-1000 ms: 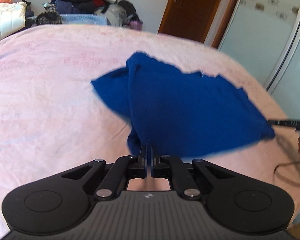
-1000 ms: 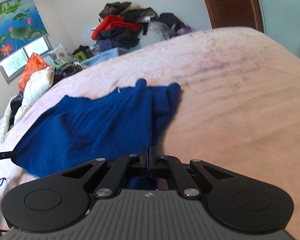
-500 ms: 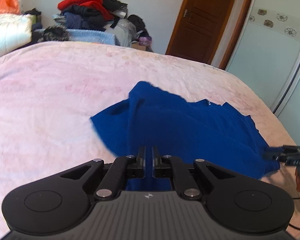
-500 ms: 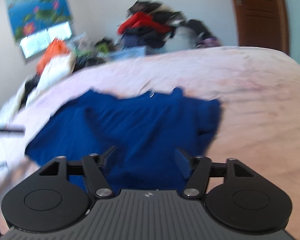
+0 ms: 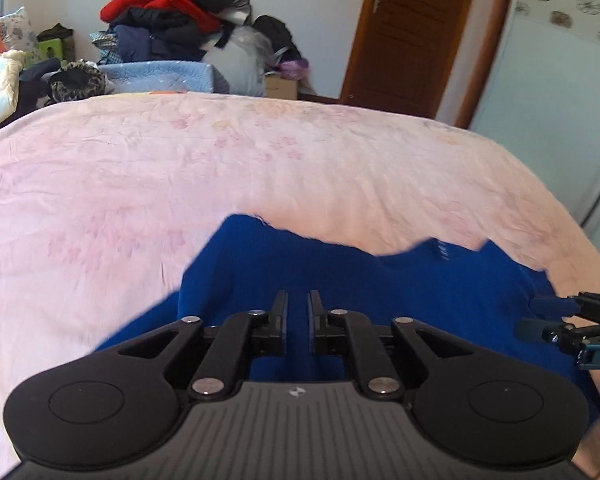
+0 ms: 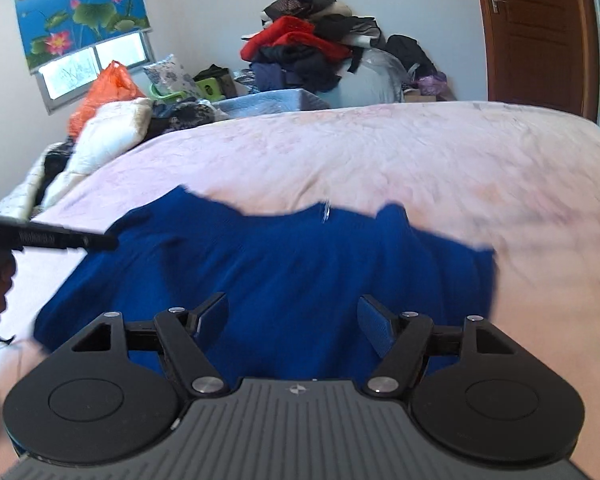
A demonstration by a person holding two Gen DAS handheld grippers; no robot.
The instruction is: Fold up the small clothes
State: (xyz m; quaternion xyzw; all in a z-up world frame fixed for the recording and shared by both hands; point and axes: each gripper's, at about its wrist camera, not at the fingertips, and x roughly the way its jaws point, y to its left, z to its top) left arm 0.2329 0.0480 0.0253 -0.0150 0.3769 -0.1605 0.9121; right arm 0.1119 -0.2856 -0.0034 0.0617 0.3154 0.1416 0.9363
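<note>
A dark blue garment lies spread on the pink bedspread, near its front edge. It also shows in the right wrist view. My left gripper hovers over the garment's near part with its jaws a narrow gap apart, holding nothing. My right gripper is wide open and empty above the garment's near edge. The right gripper's fingers show at the right edge of the left wrist view. The left gripper's fingers show at the left of the right wrist view.
A pile of red and dark clothes is stacked beyond the bed's far side, by a light blue quilt. An orange bag and white bedding lie far left. A brown door stands at the back right.
Both grippers were shut on the blue garment a second ago and have let it go. The garment now lies flat. The right opened wide; the left opened slightly. Both pulled back.
</note>
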